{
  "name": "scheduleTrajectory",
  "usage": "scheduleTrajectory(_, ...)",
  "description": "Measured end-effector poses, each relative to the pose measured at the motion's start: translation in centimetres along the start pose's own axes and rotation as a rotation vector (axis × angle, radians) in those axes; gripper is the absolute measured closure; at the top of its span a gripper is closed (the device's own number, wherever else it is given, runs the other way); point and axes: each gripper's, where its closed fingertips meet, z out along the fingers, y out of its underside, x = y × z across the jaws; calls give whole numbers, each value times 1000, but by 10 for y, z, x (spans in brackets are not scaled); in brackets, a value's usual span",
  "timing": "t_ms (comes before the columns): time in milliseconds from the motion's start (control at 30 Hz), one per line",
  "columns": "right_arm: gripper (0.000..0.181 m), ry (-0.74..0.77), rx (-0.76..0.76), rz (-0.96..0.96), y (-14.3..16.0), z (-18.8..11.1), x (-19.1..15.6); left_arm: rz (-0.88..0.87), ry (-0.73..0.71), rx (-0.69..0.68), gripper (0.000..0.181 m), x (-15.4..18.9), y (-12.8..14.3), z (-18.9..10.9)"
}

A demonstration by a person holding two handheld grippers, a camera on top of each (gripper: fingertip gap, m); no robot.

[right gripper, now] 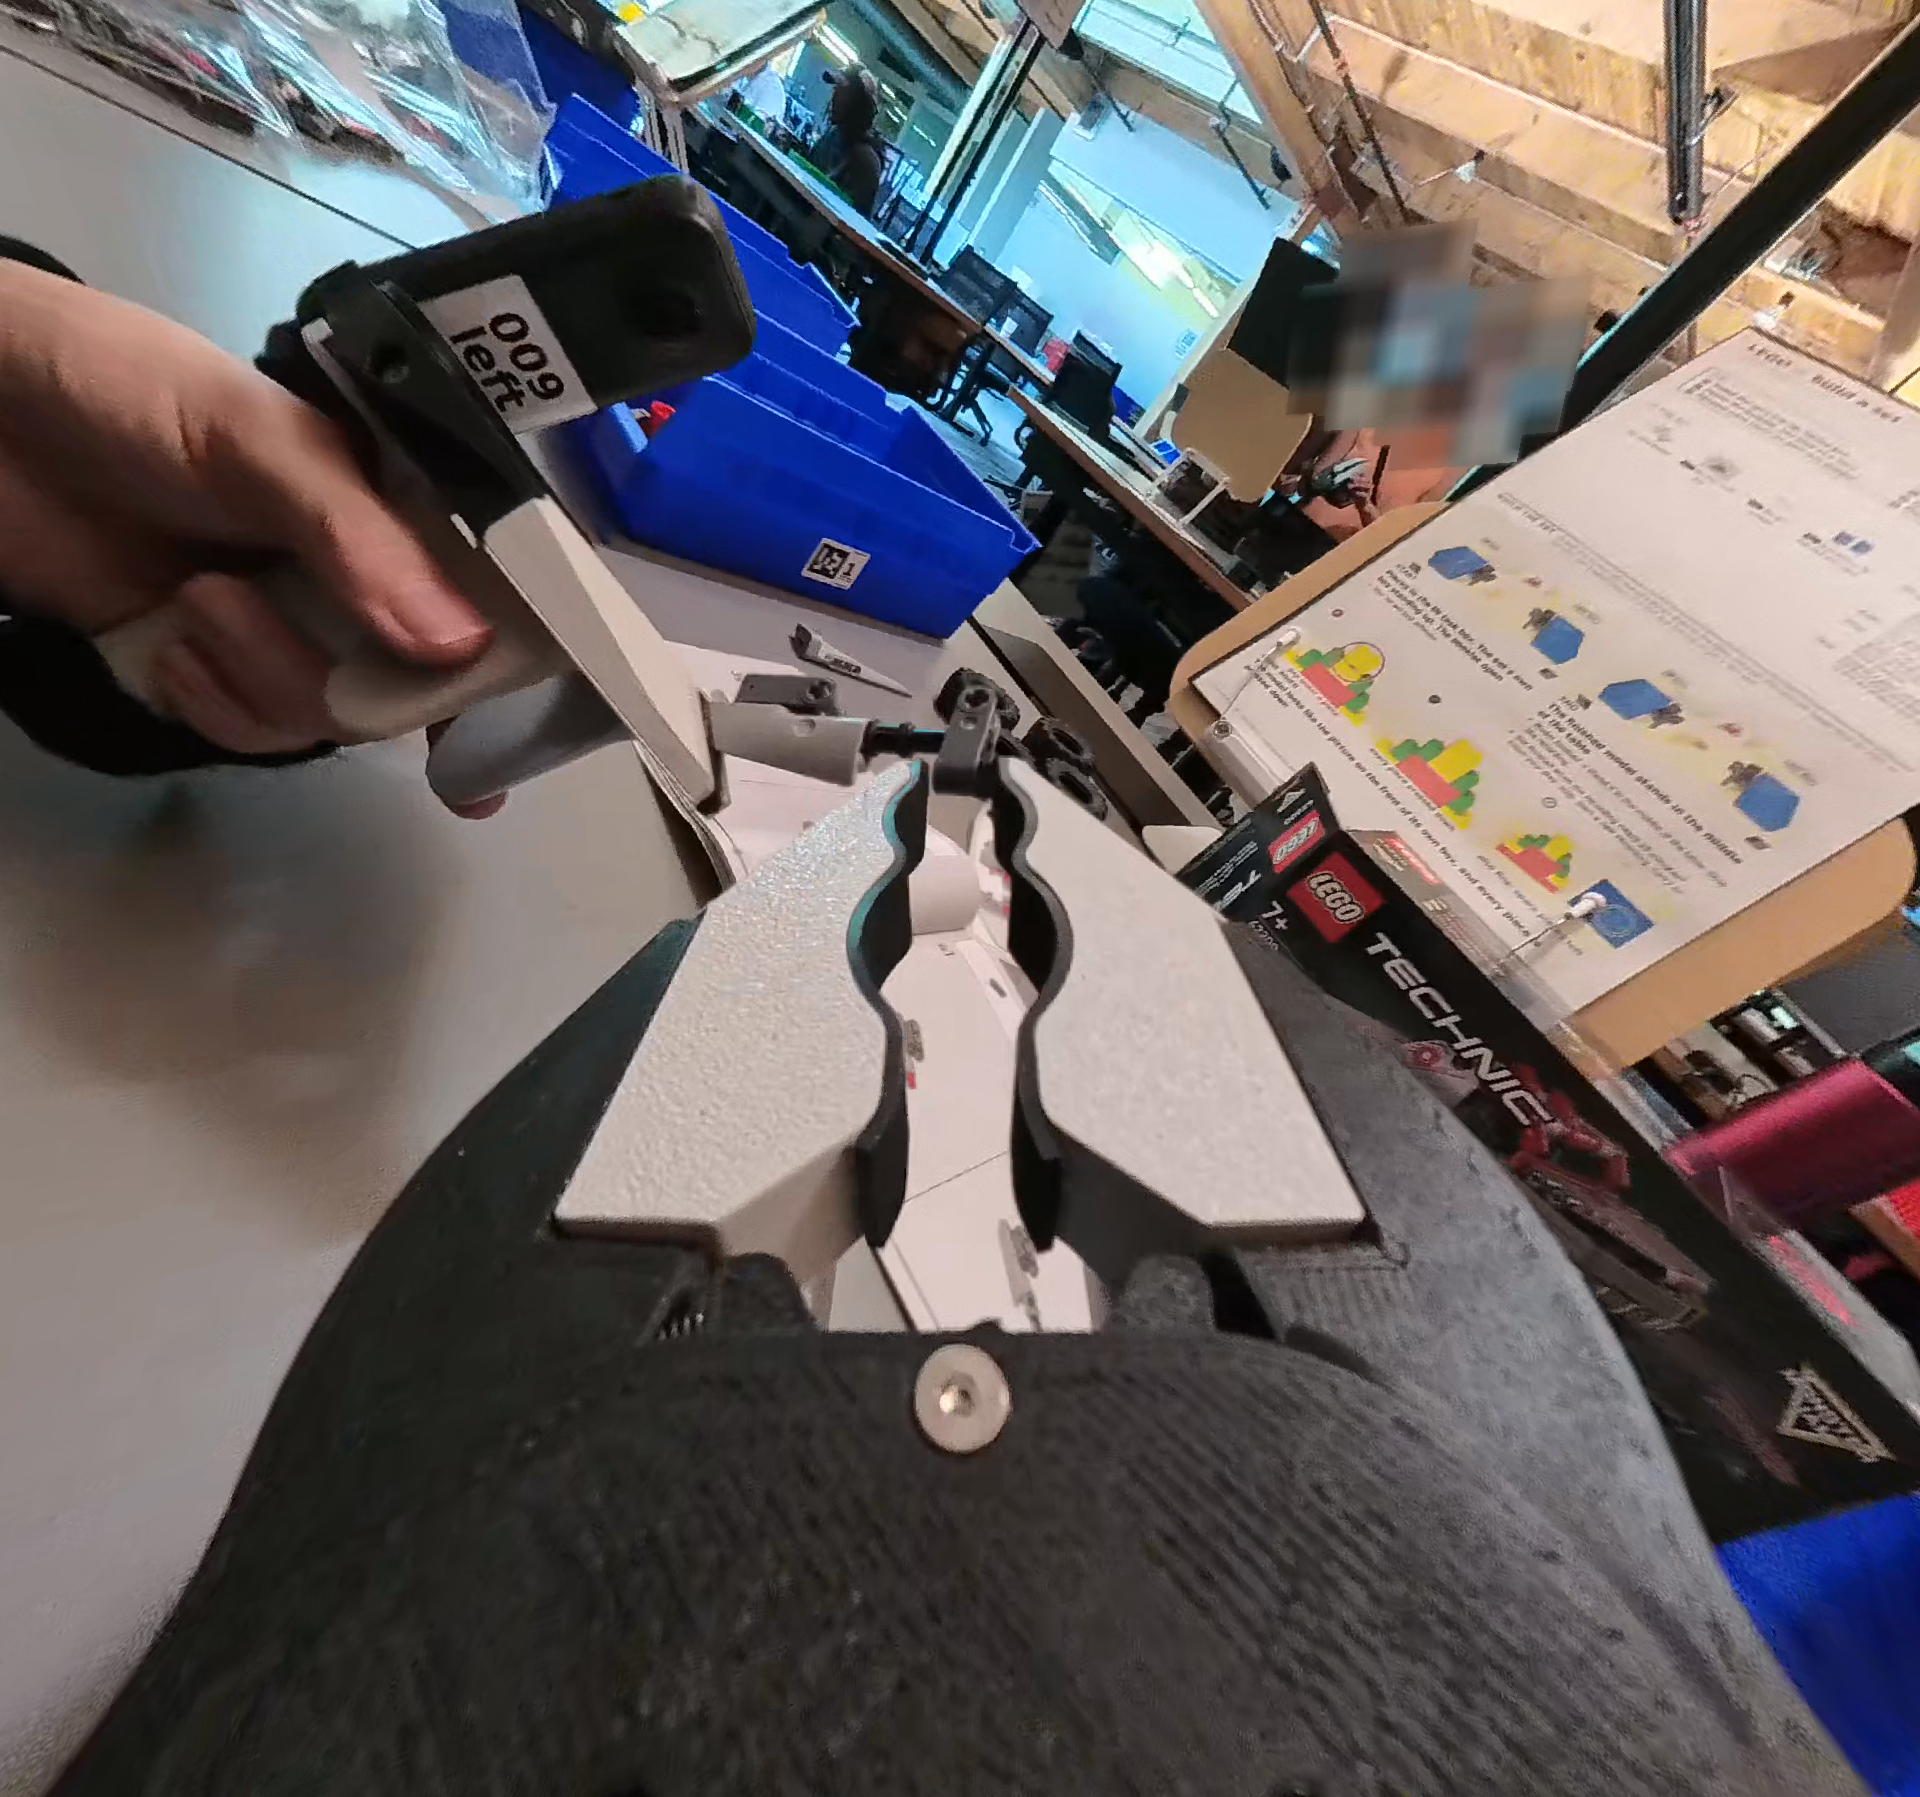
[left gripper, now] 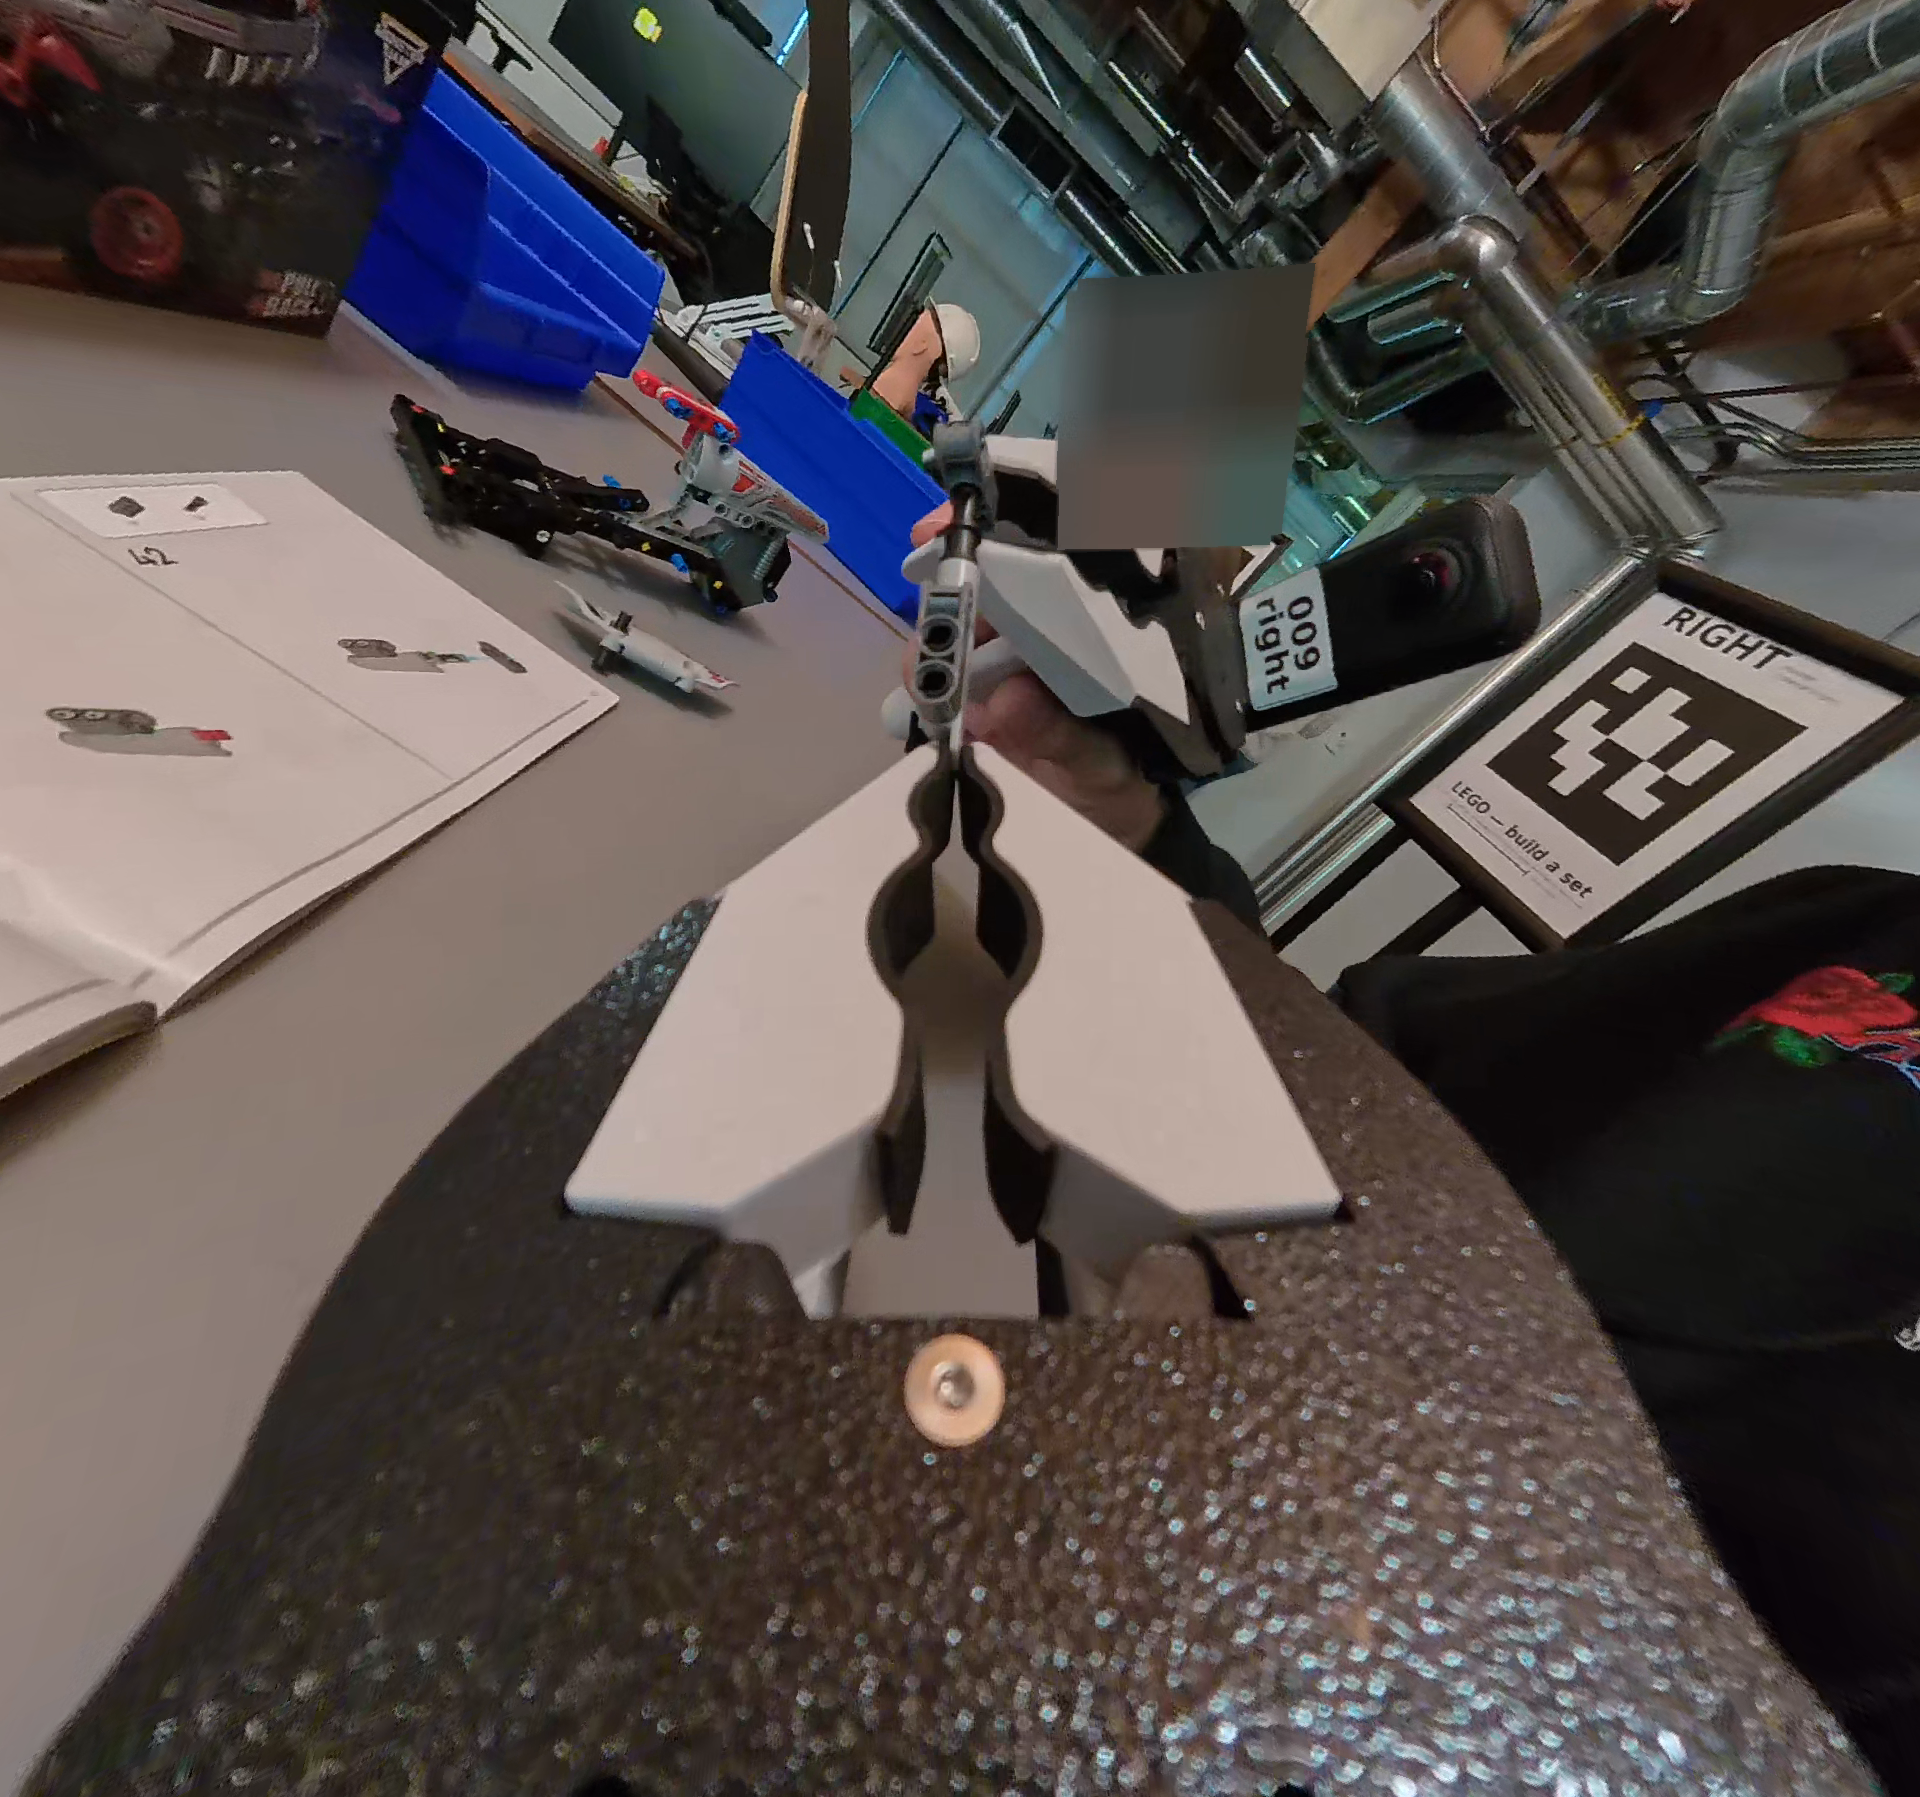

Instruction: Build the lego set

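1. Two claws are seen meeting over one small Lego sub-assembly held above the grey table [left gripper: 312,1072].
2. The left claw [left gripper: 953,760] is pinched nearly closed on the lower end of a light grey Technic beam [left gripper: 943,651], whose two round holes face the left wrist camera.
3. A black axle [left gripper: 968,516] is seen rising from the beam to a dark grey connector [left gripper: 961,451] at its top.
4. The right claw [right gripper: 966,779] is narrowed on that dark connector [right gripper: 971,724], with the axle [right gripper: 894,735] running from it to the grey beam [right gripper: 790,731] at the left claw's tips.
5. A bare hand [right gripper: 208,542] is wrapped around the left claw's handle in the right wrist view.
6. An open instruction booklet [left gripper: 239,708] is spread flat on the table, to the left in the left wrist view.
7. A small white and grey sub-assembly [left gripper: 649,651] lies just beyond the booklet's corner.
8. A larger black chassis frame [left gripper: 540,500] with grey and red parts lies further back on the table.
9. Blue storage bins [left gripper: 499,241] are lined behind the chassis, and the Lego set box [left gripper: 177,85] stands at the table's far left.
10. The same box [right gripper: 1455,1051] is seen close to the right claw in the right wrist view, beneath a tilted printed instruction board [right gripper: 1621,656].
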Motion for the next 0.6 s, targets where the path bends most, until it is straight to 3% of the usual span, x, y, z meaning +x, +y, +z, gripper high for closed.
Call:
scheduleTrajectory(33, 171, 6, -1, -14, 0, 0, 0, 0, -1, 0, 181, 0, 1, 0)
scheduleTrajectory(367, 175, 20, -42, -73, 8, 2, -3, 9, 62, -5, 181, 5, 10, 3)
scheduleTrajectory(600, 175, 22, -28, -127, 6, 5, -10, 86, 20, -38, 181, 1, 16, -1)
